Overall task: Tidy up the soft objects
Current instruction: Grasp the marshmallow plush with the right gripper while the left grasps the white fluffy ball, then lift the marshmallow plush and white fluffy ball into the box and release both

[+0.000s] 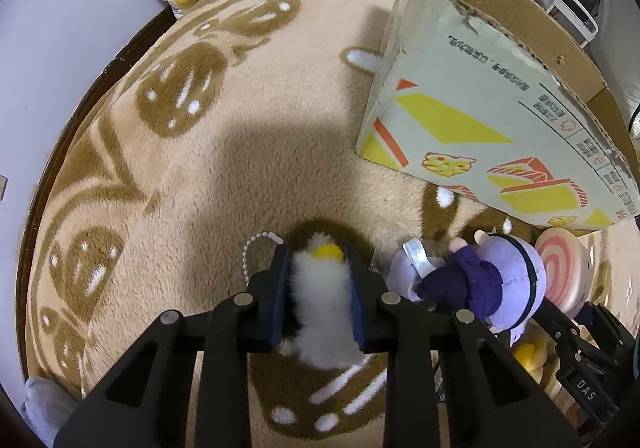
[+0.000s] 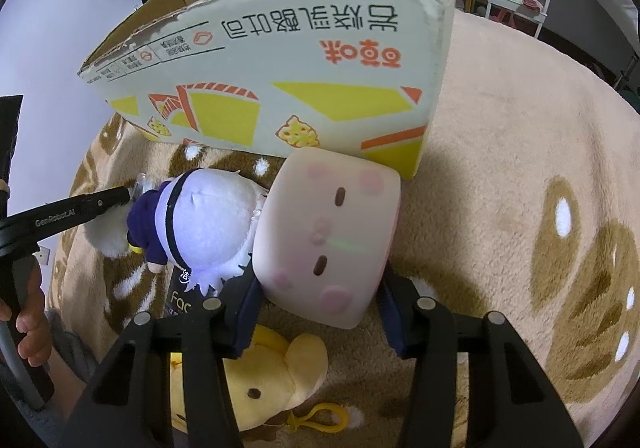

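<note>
My left gripper (image 1: 318, 288) is shut on a small white fluffy plush (image 1: 316, 300) with a yellow spot and a bead chain, low on the tan blanket. Just right of it lie a purple-haired doll (image 1: 492, 280) and a pink swirl cushion (image 1: 564, 268). My right gripper (image 2: 318, 312) is shut on a pale pink square squishy (image 2: 328, 236) with a dotted face, its pads pressing both sides. The purple-haired doll (image 2: 208, 224) lies touching its left side. A yellow plush (image 2: 276, 380) with a yellow clip lies under the fingers. An open cardboard box (image 2: 288, 59) stands behind.
The tan blanket (image 1: 248, 127) with brown patterns covers the surface. The cardboard box (image 1: 480, 95) stands at the right in the left wrist view. A person's hand (image 2: 28, 324) holds the left gripper's handle. Bookshelves and a white rack stand behind the blanket.
</note>
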Motion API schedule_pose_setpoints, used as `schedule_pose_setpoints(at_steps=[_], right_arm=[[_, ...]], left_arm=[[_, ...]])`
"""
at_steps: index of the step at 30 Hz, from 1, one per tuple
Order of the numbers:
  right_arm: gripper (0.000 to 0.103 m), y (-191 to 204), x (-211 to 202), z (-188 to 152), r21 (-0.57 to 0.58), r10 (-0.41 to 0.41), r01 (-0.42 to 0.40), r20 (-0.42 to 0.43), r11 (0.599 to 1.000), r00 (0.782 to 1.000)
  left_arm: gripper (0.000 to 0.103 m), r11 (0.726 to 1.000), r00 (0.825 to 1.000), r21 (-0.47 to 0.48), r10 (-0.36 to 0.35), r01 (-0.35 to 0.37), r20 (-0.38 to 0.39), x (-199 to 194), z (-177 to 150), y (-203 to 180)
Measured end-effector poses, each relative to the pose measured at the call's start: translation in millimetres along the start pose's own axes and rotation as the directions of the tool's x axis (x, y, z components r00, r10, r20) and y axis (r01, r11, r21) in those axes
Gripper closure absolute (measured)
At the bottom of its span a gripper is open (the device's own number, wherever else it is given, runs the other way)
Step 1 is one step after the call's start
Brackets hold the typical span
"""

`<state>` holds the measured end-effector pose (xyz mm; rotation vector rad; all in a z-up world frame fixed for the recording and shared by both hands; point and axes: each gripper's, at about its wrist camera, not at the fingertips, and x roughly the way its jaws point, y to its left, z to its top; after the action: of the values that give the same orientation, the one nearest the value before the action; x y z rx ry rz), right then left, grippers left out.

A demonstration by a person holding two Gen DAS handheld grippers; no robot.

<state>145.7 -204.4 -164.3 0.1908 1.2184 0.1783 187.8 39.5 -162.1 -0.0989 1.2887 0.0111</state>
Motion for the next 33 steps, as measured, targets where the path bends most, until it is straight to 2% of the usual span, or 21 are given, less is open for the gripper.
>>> schedule_pose_setpoints(at_steps=[4,6,8,16,19,22,26,32,33], right_arm=[[0.049,0.0,0.5,0.5,-0.003,-0.002,0.002,-0.002,1.000,1.000],[0.049,-0.2,0.4,0.7,-0.003,-0.003,0.003,-0.003,1.000,1.000],[0.049,0.2,1.1,0.9,-0.003,-0.003,0.003,-0.004,1.000,1.000],[0.049,0.6,1.6,1.3,-0.003,-0.003,0.003,-0.005,1.000,1.000],[0.049,0.7,1.6,1.4,-0.004,-0.004,0.004,-0.005,1.000,1.000],[0.049,1.6,2.2,0.9,-0.008,-0.008,0.008,-0.005,1.000,1.000],[0.049,2.6,2.4,-0.1,-0.011,-0.012,0.012,-0.005,1.000,1.000],[0.049,3.2,0.4,-1.8,-0.008,-0.015,0.015,-0.005,1.000,1.000],[0.049,3.6,0.1,-2.1,-0.009,-0.017,0.017,-0.005,1.000,1.000]], left_arm=[[0.075,1.000,1.000,-0.003,-0.002,0.002,-0.027,1.8,-0.9,0.7],[0.060,1.000,0.999,-0.006,0.005,-0.006,-0.053,5.0,-1.0,0.8],[0.057,1.000,0.997,-0.013,-0.003,0.002,-0.079,7.9,-3.5,1.7],[0.058,0.998,0.993,0.037,0.045,-0.042,-0.108,7.3,-13.3,-8.3],[0.056,0.999,0.992,0.024,0.035,-0.033,-0.120,5.7,-15.3,-6.0],[0.049,1.000,0.991,-0.007,-0.009,0.009,-0.133,2.8,-16.0,0.1],[0.048,0.999,0.989,-0.018,-0.034,0.031,-0.143,-1.5,-17.4,2.1],[0.049,0.999,0.988,0.043,0.001,0.006,-0.153,-7.1,-29.8,-8.6],[0.052,0.999,0.988,0.052,0.014,-0.006,-0.155,-7.0,-32.2,-10.6]])
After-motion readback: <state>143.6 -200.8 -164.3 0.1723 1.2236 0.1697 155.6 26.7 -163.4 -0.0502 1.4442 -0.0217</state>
